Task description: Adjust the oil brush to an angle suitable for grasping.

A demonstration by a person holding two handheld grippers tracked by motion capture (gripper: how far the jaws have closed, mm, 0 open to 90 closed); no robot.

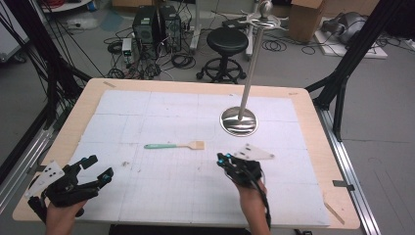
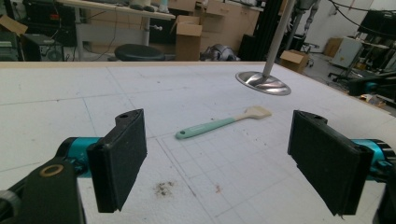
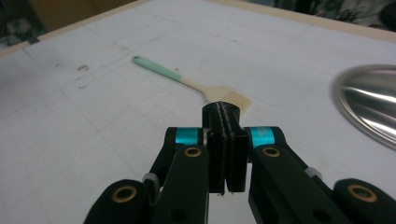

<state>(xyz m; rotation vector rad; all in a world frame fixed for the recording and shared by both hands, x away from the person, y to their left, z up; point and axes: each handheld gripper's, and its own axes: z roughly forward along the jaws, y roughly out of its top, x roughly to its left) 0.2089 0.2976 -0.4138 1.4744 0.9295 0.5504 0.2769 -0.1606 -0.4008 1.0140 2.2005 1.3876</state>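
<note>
Ahead of the right gripper (image 3: pixel 226 140), jaws pressed together, and the left gripper (image 2: pixel 224 163), jaws wide, lies a pastry brush (image 3: pixel 187 81): probably light and stiff, best pinched mid-handle.

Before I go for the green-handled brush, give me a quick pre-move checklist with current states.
1. Brush lying flat on the mat, free of both grippers: ok.
2. Left gripper open, brush ahead between its jaws' line of sight: ok.
3. Right gripper open for a grasp: not ok, jaws shut together.
4. Path from either gripper to the brush free of obstacles: ok.
5. Metal stand well apart from the brush: ok.
</note>
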